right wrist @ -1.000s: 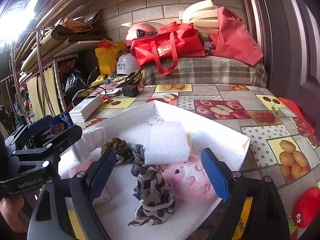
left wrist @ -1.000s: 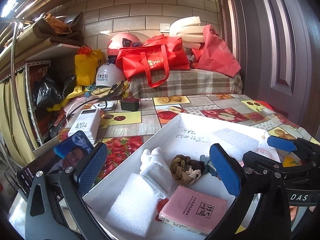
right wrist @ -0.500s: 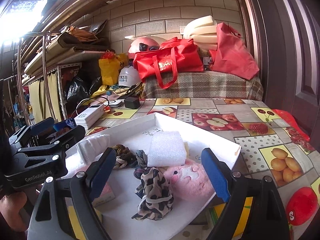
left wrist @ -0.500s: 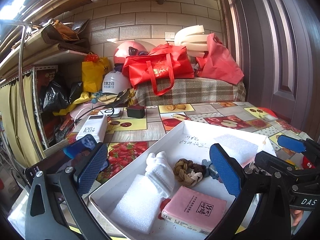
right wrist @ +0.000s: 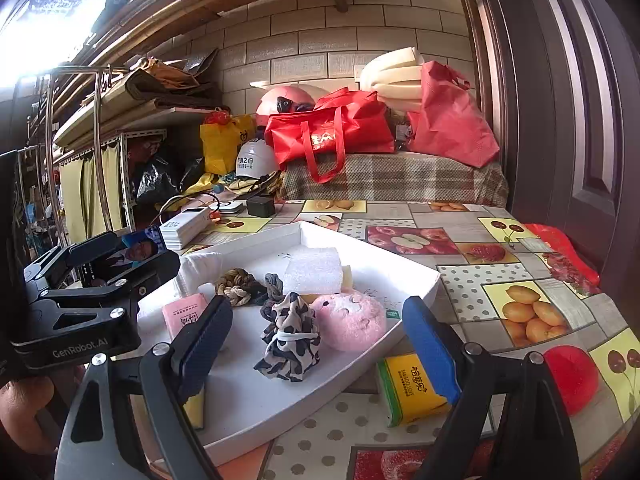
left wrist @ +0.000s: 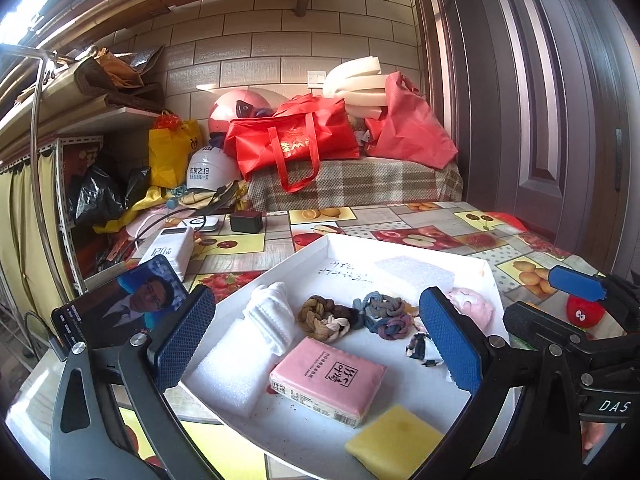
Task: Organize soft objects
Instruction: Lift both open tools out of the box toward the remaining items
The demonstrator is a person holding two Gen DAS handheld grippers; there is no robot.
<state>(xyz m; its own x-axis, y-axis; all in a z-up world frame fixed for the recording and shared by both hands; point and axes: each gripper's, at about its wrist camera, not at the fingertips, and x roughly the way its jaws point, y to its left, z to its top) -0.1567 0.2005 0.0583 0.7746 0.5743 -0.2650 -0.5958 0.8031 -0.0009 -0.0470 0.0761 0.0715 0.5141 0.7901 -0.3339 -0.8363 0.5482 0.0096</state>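
A: What lies in the shallow white cardboard tray [left wrist: 404, 246], left to right?

B: White foam block [left wrist: 228, 368], rolled white cloth [left wrist: 272, 316], brown braided hair tie [left wrist: 324, 318], pink tissue pack [left wrist: 328, 380], blue-grey braided tie [left wrist: 384, 314], leopard-print scrunchie [right wrist: 290, 340], fluffy pink plush [right wrist: 350, 320].

A: And the grippers?

B: The left gripper [left wrist: 316, 338] gapes wide, holding nothing. The right gripper [right wrist: 316, 344] likewise stands wide and empty above the scrunchie.

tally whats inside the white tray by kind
white foam blocks: 2
braided knots: 2
folded white cloth: 1
pink tissue pack: 1
yellow sponge: 1
pink plush: 1
leopard-print scrunchie: 1
total: 9, all in the white tray
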